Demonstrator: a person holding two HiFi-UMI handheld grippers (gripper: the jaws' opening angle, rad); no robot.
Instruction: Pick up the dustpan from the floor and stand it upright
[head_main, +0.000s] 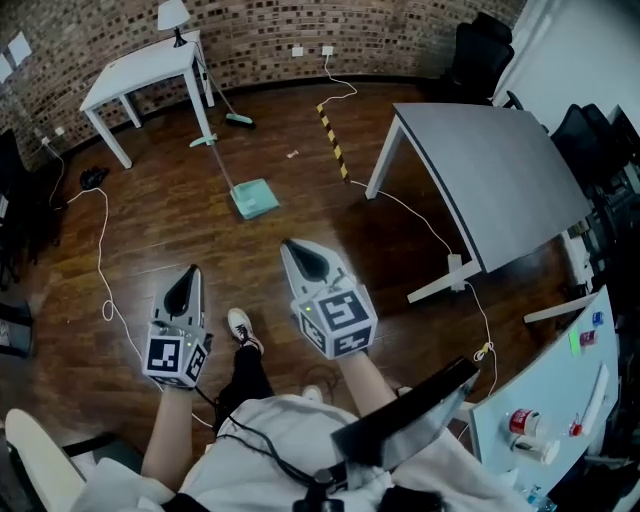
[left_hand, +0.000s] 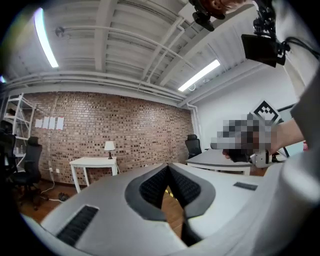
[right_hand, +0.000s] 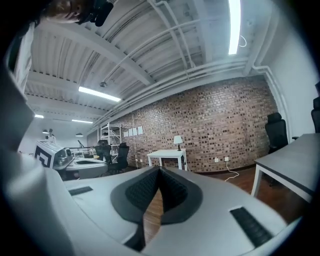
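Head view — dustpan (head_main: 255, 198) flat on the floor (head_main: 150, 235) near the white table (head_main: 150, 68), handle toward its leg. Left gripper (head_main: 191, 272) and right gripper (head_main: 293, 247) side by side, well apart from the dustpan, farther from the table — both clenched, nothing between the jaws.

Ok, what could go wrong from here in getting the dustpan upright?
1. The left gripper and right gripper are both shut and empty. If they arrive like that, they would shove the dustpan rather than grip it.
2. Its thin handle lies flat on the floor, so the jaws may slip off.
3. A white cable loops over the floor at left and could snag a foot.
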